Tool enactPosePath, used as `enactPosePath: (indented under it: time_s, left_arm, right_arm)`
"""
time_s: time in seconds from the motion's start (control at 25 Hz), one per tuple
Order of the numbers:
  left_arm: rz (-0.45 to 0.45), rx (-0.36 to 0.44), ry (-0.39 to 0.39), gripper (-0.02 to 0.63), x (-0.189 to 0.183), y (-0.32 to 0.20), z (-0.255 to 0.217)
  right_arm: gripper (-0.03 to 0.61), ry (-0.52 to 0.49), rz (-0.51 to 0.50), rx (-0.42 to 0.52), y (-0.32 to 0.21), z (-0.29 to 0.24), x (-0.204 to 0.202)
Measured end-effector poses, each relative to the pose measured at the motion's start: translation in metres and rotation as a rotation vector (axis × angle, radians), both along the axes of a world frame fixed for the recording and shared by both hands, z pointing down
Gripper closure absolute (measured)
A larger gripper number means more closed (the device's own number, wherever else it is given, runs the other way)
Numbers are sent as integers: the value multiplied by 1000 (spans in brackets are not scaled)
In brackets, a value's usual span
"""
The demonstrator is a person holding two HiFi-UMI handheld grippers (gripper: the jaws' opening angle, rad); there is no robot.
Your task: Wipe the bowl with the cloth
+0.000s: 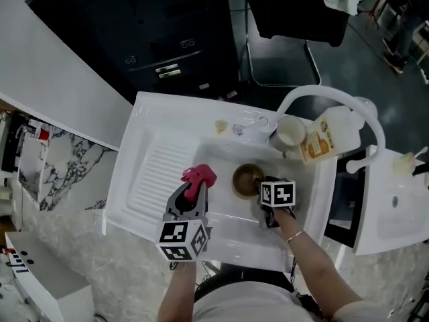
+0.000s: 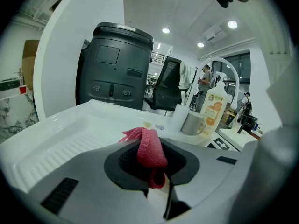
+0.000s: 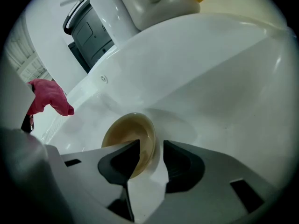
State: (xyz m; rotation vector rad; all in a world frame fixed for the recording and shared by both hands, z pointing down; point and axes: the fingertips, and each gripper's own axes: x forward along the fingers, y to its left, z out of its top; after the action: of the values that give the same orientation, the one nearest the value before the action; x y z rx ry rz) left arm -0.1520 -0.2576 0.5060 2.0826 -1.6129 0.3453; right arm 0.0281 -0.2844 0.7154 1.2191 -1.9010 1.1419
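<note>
A tan bowl (image 1: 246,179) sits in the white sink's basin (image 1: 221,154), tilted a little in the right gripper view (image 3: 125,132). My right gripper (image 1: 266,200) is at the bowl's near right side. It (image 3: 150,154) is open, one jaw inside the bowl and the other outside, with the rim between them and a gap at the outer pad. My left gripper (image 1: 193,194) hovers over the basin's left side, shut on a pink-red cloth (image 1: 200,175). The cloth (image 2: 149,148) sticks up between its pads and also shows at the left of the right gripper view (image 3: 46,97).
A ribbed drainboard (image 1: 151,173) lies left of the basin. Behind the basin stand a mug (image 1: 290,131) and an orange-labelled bottle (image 1: 320,139), under a white arched faucet (image 1: 335,99). A dark bin (image 2: 117,66) stands beyond the sink.
</note>
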Motion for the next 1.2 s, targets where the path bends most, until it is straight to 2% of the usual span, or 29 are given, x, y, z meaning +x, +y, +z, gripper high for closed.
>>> enactPosePath:
  time_s: [0.72, 1.2]
  left_arm:
    - [-14, 1, -2, 526, -5, 5, -3]
    - [16, 40, 9, 526, 3, 21, -19]
  right_arm:
    - [558, 45, -1, -11, 4, -3, -3]
    - [565, 49, -31, 132, 14, -72, -9]
